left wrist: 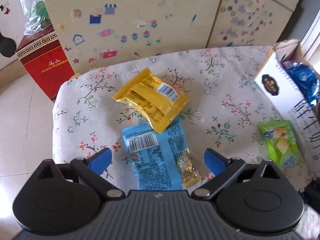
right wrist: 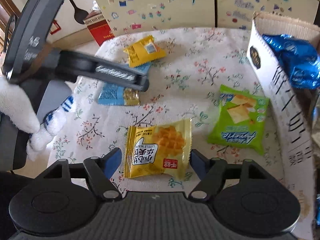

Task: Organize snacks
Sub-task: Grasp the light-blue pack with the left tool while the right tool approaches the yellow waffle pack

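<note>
Right gripper (right wrist: 155, 163): jaws spread, pinching nothing; yellow waffle packet (right wrist: 158, 152) lies between the fingers, seemingly untouched.
Left gripper (left wrist: 158, 159): jaws spread wide above the blue packet (left wrist: 155, 156), empty.
Yellow packet (left wrist: 151, 98): overlaps the blue packet's far end.
Green cracker packet (right wrist: 239, 118): just beside the cardboard box (right wrist: 280, 108).
Box contents: shiny blue packet (right wrist: 296, 60).
Surface: floral cloth (right wrist: 192, 66).

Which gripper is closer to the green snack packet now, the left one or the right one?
Right. The right gripper hovers over the waffle packet, next to the green packet. The left gripper is above the blue packet, farther away.
</note>
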The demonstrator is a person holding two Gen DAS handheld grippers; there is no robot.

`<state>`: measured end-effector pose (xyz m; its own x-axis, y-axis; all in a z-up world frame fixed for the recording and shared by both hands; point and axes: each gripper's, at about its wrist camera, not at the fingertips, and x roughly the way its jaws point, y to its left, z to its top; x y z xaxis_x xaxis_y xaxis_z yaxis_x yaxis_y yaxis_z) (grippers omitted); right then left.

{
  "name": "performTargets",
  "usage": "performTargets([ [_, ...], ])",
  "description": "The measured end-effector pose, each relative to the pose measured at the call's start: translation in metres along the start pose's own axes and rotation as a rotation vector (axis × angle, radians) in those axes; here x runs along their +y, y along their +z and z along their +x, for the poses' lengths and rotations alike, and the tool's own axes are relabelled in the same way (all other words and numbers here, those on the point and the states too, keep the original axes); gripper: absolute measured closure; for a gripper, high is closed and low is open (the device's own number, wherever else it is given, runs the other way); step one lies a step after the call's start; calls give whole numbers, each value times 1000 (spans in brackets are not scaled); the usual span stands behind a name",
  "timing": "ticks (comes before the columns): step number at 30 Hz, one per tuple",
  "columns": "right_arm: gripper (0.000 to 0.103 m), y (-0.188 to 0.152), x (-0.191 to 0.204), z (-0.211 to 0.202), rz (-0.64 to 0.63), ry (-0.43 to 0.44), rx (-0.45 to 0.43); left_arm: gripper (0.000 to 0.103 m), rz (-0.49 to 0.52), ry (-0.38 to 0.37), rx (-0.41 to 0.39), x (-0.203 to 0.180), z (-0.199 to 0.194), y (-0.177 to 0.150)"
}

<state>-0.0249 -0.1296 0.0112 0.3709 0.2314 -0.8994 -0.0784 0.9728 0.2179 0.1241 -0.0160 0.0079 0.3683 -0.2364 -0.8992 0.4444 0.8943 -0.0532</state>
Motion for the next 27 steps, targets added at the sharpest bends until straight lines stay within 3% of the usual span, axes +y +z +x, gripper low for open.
performTargets([
  [6,17,-3,21,9,-100,-78,-26,1,28,42,9,-3,8,1],
  [11,30,-9,30,10,-192,-156,-47,4,34,34,5,-2,6,-2],
  [14,40,-10,27,6,-192,-149,-57,12,48,35,-7,-3,4,-4],
  [18,47,-9,23,1,-178,-132,-64,41,45,0,-18,-4,-3,-4],
  [21,57,-8,22,-6,-170,-125,-83,46,54,-2,-23,-8,-6,-6],
  [27,64,-2,14,-12,-138,-114,-99,47,22,-9,-37,-7,-13,-5],
])
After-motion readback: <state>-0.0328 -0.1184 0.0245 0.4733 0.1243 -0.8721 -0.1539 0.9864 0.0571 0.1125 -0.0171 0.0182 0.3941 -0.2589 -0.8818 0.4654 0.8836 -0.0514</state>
